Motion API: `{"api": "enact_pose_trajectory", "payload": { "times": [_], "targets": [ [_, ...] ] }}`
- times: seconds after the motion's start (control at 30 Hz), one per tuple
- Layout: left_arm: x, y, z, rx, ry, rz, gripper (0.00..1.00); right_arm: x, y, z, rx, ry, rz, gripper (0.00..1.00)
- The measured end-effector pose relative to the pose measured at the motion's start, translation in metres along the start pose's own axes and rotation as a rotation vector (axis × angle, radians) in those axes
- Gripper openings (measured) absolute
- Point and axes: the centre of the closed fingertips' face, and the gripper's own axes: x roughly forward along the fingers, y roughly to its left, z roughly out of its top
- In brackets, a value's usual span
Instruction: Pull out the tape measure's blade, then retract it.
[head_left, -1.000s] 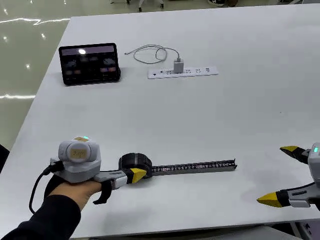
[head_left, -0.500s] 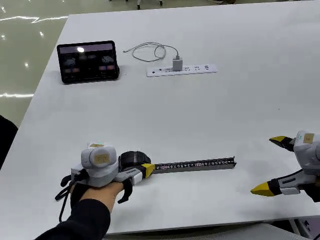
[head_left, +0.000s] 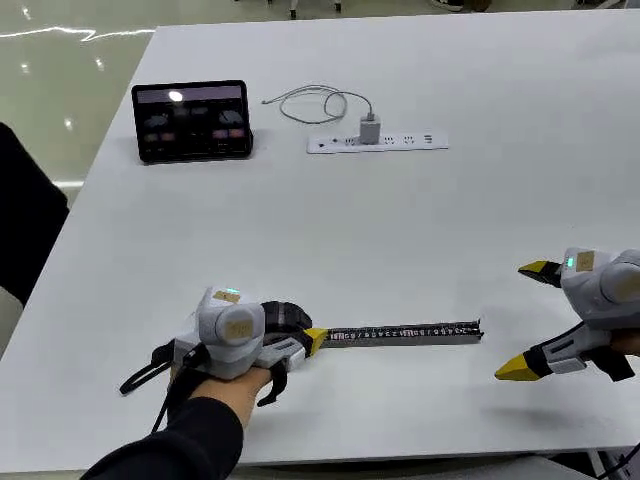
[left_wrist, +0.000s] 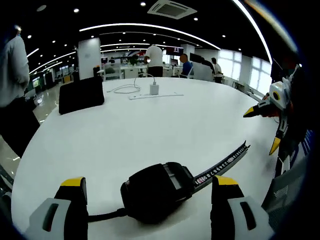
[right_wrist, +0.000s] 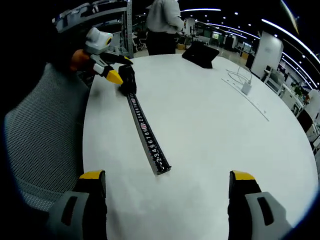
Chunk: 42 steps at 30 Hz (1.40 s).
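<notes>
With the left gripper (left_wrist: 149, 181) open astride the tape measure's case (left_wrist: 157, 192) and the right gripper (right_wrist: 167, 175) open short of the blade (right_wrist: 146, 135) — an unheld blade may snap in, jolting the case.

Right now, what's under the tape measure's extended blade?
The blade lies flat on the white table; nothing else shows beneath it. The strip directly under it is covered. Its case sits between the left gripper's open jaws.

a dark tablet (head_left: 192, 121) stands propped at the far left of the white table (head_left: 420, 230), screen lit. to its right lies a white power strip (head_left: 377, 144) with a white charger (head_left: 369, 131) plugged in, its cable (head_left: 310, 103) looped just behind.
</notes>
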Motion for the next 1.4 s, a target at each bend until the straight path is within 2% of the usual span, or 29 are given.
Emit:
{"api": "enact_pose_trajectory", "payload": {
  "times": [0.03,0.17,0.2,0.27,0.3,0.53,0.67,0.9,1.1,1.4],
  "targets": [
    [0.001,-0.001,-0.002,-0.020,0.007,-0.008,1.00,0.003,0.000,0.002,-0.016,0.008,0.013,0.97],
    [0.001,-0.002,-0.001,-0.019,0.000,-0.011,1.00,0.010,-0.003,0.006,-0.064,0.030,0.039,0.96],
    [0.002,-0.003,-0.002,-0.023,0.002,-0.014,1.00,0.012,-0.004,0.006,-0.103,0.046,0.053,0.94],
    [0.003,-0.005,-0.003,-0.026,-0.001,-0.025,1.00,0.017,-0.004,0.008,-0.135,0.058,0.066,0.90],
    [0.003,-0.005,-0.002,-0.021,-0.005,-0.027,1.00,0.019,-0.001,0.008,-0.145,0.062,0.089,0.89],
    [0.003,-0.006,-0.001,-0.037,-0.010,-0.034,1.00,0.031,0.000,0.006,-0.190,0.097,0.131,0.78],
    [0.003,-0.009,-0.003,-0.028,0.001,-0.038,1.00,0.035,0.004,0.000,-0.228,0.118,0.154,0.66],
    [0.004,-0.016,-0.006,-0.034,0.013,-0.060,1.00,0.042,0.007,-0.011,-0.240,0.147,0.193,0.39],
    [0.004,-0.017,-0.007,-0.029,0.016,-0.063,1.00,0.042,0.008,-0.014,-0.239,0.153,0.215,0.26],
    [0.005,-0.018,-0.005,-0.032,-0.002,-0.070,1.00,0.049,0.011,-0.022,-0.249,0.183,0.250,0.16]
  ]
}}
